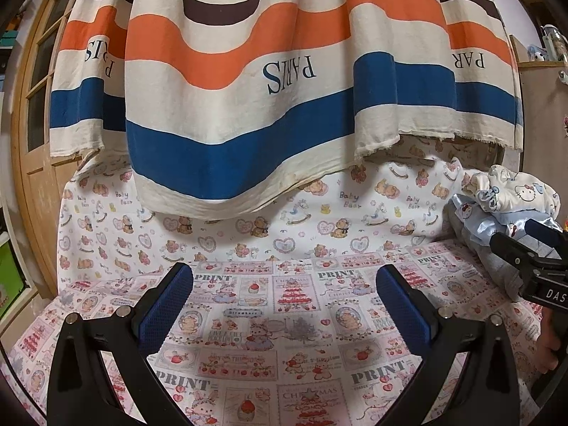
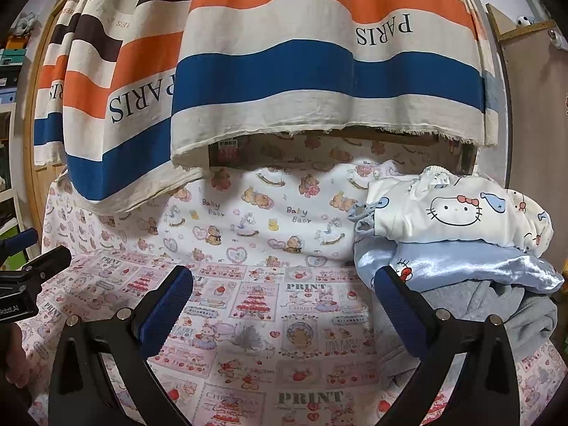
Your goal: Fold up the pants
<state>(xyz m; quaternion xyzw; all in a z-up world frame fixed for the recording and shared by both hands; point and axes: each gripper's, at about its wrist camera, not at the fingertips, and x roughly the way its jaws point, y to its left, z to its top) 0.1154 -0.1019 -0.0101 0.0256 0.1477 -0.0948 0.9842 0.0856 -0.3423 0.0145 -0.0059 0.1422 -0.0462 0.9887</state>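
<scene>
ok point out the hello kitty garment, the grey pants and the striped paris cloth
hello kitty garment [image 2: 456,209], right wrist view, on the printed cat face
grey pants [image 2: 497,305], right wrist view, on the bunched grey fabric at the pile's bottom
striped paris cloth [image 1: 248,142], left wrist view, on the blue stripe

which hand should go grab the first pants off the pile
Right. The clothes pile lies just past the open right tool; the open left tool faces bare printed sheet, pile far right.

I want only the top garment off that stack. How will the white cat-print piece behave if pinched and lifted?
The white cat-print piece looks thin, wrinkled and slumped, so it will probably hang floppy. It rests on a shiny light-blue garment, so it may slide off easily. The right gripper is open.
</scene>
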